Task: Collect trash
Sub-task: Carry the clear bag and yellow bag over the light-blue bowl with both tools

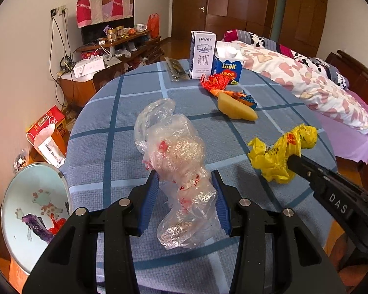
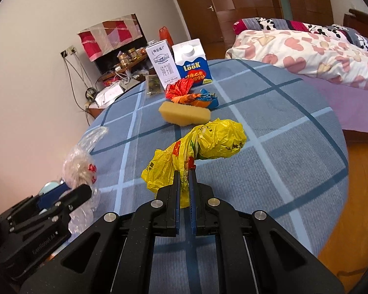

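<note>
A crumpled clear plastic bag [image 1: 176, 161] with red print lies on the blue checked table [image 1: 105, 127]. My left gripper [image 1: 185, 178] has its blue pads on either side of the bag, pressing its lower part. The bag also shows in the right wrist view [image 2: 81, 164]. A crumpled yellow plastic bag [image 2: 203, 147] lies to the right. My right gripper [image 2: 185, 176] is shut on its near end. The yellow bag [image 1: 279, 152] and the right gripper [image 1: 294, 163] also show in the left wrist view.
Farther back lie a yellow sponge [image 1: 235, 109], red and orange-blue wrappers [image 1: 216, 83], two milk cartons [image 1: 202, 54] and a dark packet [image 1: 175, 69]. A white basin [image 1: 34, 210] holding trash sits below the table's left edge. A bed [image 1: 306, 80] is on the right.
</note>
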{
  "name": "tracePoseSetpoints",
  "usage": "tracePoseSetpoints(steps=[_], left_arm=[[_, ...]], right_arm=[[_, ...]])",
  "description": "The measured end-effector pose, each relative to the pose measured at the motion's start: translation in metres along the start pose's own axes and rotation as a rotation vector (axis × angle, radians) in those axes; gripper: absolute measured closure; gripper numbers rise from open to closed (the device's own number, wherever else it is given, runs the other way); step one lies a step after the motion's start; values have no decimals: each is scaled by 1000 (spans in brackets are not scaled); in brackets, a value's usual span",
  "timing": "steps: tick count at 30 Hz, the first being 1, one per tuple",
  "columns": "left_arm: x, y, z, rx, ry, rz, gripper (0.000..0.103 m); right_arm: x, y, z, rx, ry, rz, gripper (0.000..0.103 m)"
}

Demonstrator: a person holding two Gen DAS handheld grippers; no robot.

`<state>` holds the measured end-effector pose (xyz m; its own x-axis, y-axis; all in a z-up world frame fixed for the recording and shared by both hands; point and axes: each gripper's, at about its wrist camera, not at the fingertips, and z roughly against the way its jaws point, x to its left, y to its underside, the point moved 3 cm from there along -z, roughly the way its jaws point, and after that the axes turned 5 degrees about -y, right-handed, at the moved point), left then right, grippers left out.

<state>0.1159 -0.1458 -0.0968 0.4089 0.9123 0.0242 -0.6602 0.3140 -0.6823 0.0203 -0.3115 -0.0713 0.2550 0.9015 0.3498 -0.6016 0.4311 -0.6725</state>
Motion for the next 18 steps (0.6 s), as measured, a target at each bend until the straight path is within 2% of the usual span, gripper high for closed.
tracePoseSetpoints(steps=[18], left_arm=[[16,17,33,-37,-29,3,59]], right_arm=[[41,19,19,6,-48,76,96]])
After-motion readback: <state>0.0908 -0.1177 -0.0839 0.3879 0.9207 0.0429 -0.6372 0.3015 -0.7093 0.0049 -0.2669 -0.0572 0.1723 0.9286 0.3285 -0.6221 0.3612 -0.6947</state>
